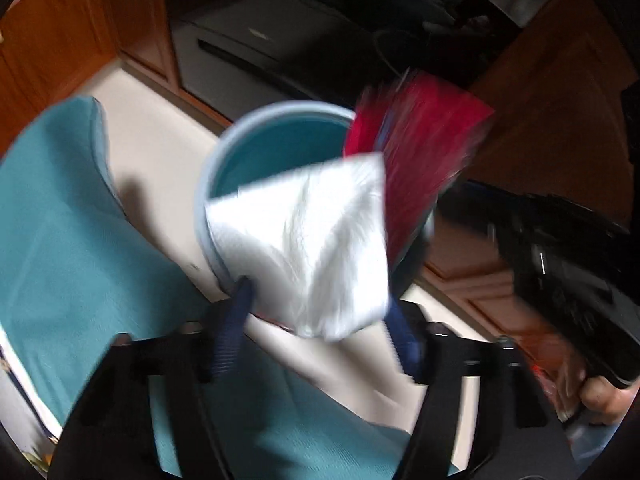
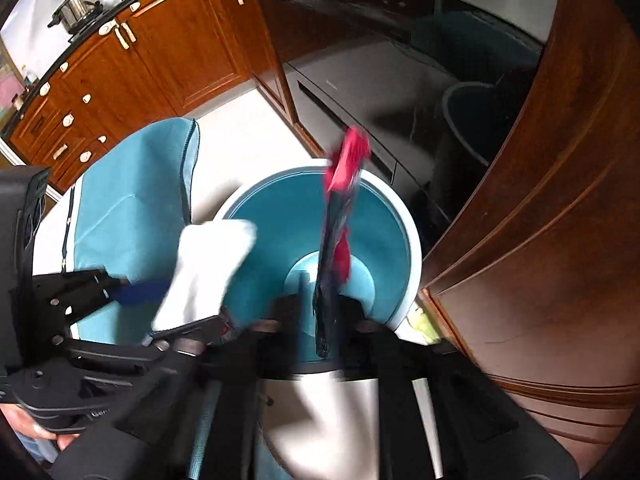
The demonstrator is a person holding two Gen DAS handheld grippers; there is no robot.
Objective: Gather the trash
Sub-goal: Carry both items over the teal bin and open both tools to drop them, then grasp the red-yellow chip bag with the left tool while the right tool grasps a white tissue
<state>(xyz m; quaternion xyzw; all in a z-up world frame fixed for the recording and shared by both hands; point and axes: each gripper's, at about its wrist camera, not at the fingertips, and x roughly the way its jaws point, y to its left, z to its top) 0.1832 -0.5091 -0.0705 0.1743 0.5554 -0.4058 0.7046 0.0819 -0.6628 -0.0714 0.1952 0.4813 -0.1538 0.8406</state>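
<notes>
Between the spread blue ribbed fingers (image 1: 230, 336) of the left gripper (image 1: 316, 332), a soft, creased white paper towel (image 1: 304, 244) hangs loose over the bin's rim, unpinched. The right gripper (image 2: 320, 312) also stands open, a crinkly red and dark wrapper (image 2: 340, 216) upright between its jaws over the round teal bin (image 2: 280, 216) with its pale rim. Beyond lie a teal fabric cushion (image 2: 132, 200), cream floor (image 2: 248, 120) and glossy wooden cabinets (image 2: 160, 52). No writing is legible.

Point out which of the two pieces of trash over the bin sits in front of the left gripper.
The white paper napkin, between the left gripper fingers; the red wrapper hangs at the right gripper instead.
</notes>
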